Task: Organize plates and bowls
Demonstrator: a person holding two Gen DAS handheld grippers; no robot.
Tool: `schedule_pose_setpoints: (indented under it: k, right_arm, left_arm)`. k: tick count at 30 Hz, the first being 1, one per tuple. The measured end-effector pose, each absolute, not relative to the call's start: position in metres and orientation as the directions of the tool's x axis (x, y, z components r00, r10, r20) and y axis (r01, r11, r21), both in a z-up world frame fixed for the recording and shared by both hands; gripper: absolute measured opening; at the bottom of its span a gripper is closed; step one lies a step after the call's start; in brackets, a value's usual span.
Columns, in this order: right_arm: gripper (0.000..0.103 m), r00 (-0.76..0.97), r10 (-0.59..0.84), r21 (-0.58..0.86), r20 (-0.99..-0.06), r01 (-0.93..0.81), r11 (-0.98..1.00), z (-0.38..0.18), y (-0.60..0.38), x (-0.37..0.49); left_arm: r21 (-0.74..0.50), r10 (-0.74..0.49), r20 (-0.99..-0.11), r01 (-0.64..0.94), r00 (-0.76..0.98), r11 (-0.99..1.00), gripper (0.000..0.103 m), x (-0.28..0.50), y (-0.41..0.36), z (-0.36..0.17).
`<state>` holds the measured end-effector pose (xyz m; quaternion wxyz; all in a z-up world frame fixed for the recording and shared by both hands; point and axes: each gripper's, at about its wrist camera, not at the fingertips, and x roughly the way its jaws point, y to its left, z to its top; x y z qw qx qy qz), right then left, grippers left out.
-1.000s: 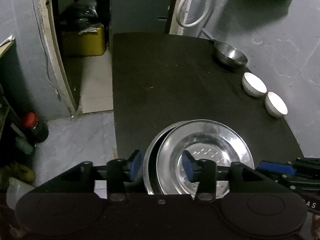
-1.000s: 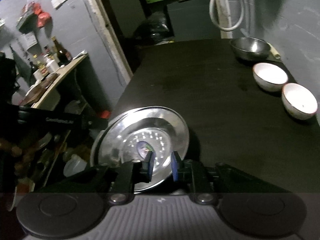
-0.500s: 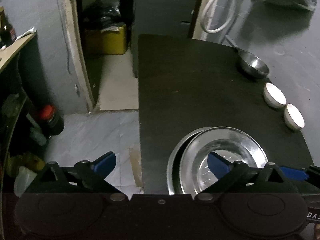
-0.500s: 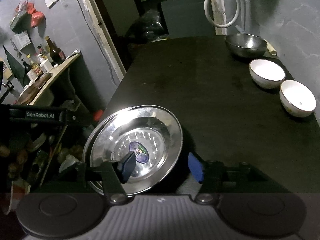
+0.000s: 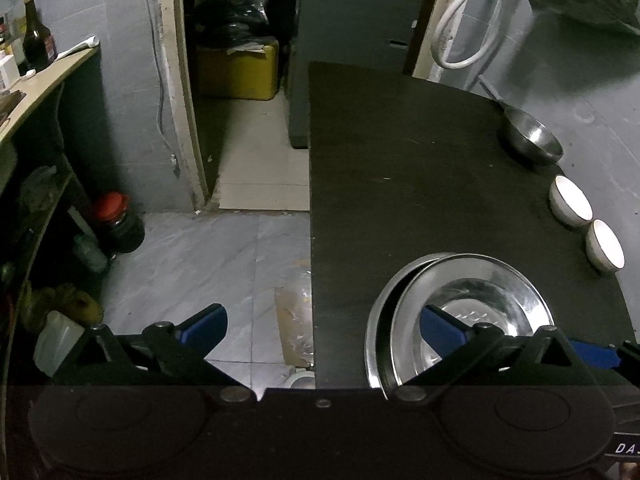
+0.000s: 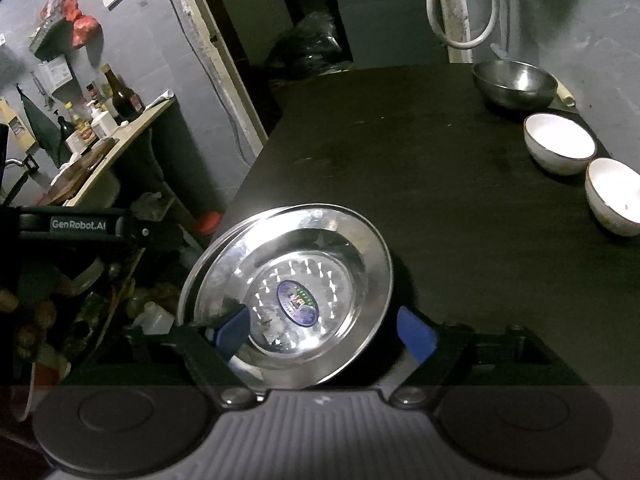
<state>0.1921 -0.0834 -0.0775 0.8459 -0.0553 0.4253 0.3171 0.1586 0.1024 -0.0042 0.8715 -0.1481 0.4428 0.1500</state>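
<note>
Two steel plates [image 6: 304,280] lie stacked, slightly offset, at the black table's near left edge. Along the right edge sit two white bowls [image 6: 560,144] and a steel bowl [image 6: 514,82].

two stacked steel plates [image 6: 320,248], two white bowls [image 6: 560,148], one steel bowl [image 6: 514,82], one black table [image 6: 440,180]

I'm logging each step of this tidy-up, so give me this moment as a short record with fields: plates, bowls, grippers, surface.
plates: two steel plates stacked, top one offset, at the near left edge of the black table
bowls: steel bowl farthest, then two white bowls, in a row along the right edge
left hand-held gripper: open, jaws just opened, holding nothing
right hand-held gripper: open, jaws just opened, pads either side of the plates' near rim, not pressing
stage: plates stacked, bowls unstacked
</note>
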Motion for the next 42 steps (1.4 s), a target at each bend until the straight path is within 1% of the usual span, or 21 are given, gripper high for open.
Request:
schedule_pose_setpoints:
  k: [4, 19, 23, 26, 30, 34, 38, 40, 42]
  right_arm:
    - [0.086, 0.421, 0.496, 0.182, -0.76, -0.594, 0.784, -0.081, -0.079, 0.192]
    - [0.087, 0.402, 0.525, 0.213, -0.75, -0.604, 0.768, -0.088, -0.078, 0.199]
    - [0.087, 0.472, 0.507, 0.185, -0.722, -0.574, 0.798, -0.082, -0.091, 0.208]
    - [0.088, 0.543, 0.474, 0.17, -0.693, -0.515, 0.84, -0.074, -0.108, 0.227]
    - [0.091, 0.628, 0.437, 0.194, -0.644, -0.418, 0.888, -0.063, -0.134, 0.267]
    - [0.091, 0.707, 0.393, 0.197, -0.588, -0.347, 0.917, -0.052, -0.151, 0.312]
    - [0.091, 0.768, 0.336, 0.165, -0.545, -0.295, 0.941, -0.048, -0.159, 0.36]
    - [0.091, 0.787, 0.302, 0.145, -0.539, -0.266, 0.953, -0.049, -0.161, 0.382]
    - [0.091, 0.789, 0.268, 0.131, -0.552, -0.235, 0.963, -0.052, -0.161, 0.404]
  left_arm:
    - [-0.14, 0.119, -0.814, -0.391, 0.568, 0.91, 0.102, 0.156, 0.106, -0.004]
    - [-0.111, 0.122, -0.823, -0.368, 0.555, 0.923, 0.102, 0.172, 0.1, -0.004]
    - [-0.109, 0.104, -0.813, -0.324, 0.574, 0.94, 0.102, 0.196, 0.095, 0.001]
    - [-0.117, 0.075, -0.797, -0.276, 0.599, 0.954, 0.102, 0.225, 0.088, 0.004]
    - [-0.159, 0.013, -0.773, -0.212, 0.635, 0.964, 0.102, 0.274, 0.075, 0.007]
    - [-0.181, -0.02, -0.739, -0.17, 0.674, 0.969, 0.102, 0.337, 0.061, 0.008]
    - [-0.181, -0.047, -0.715, -0.12, 0.697, 0.976, 0.102, 0.407, 0.039, 0.005]
    - [-0.181, -0.055, -0.705, -0.104, 0.707, 0.978, 0.102, 0.441, 0.029, 0.002]
    - [-0.194, -0.057, -0.695, -0.111, 0.716, 0.975, 0.102, 0.471, 0.021, -0.002]
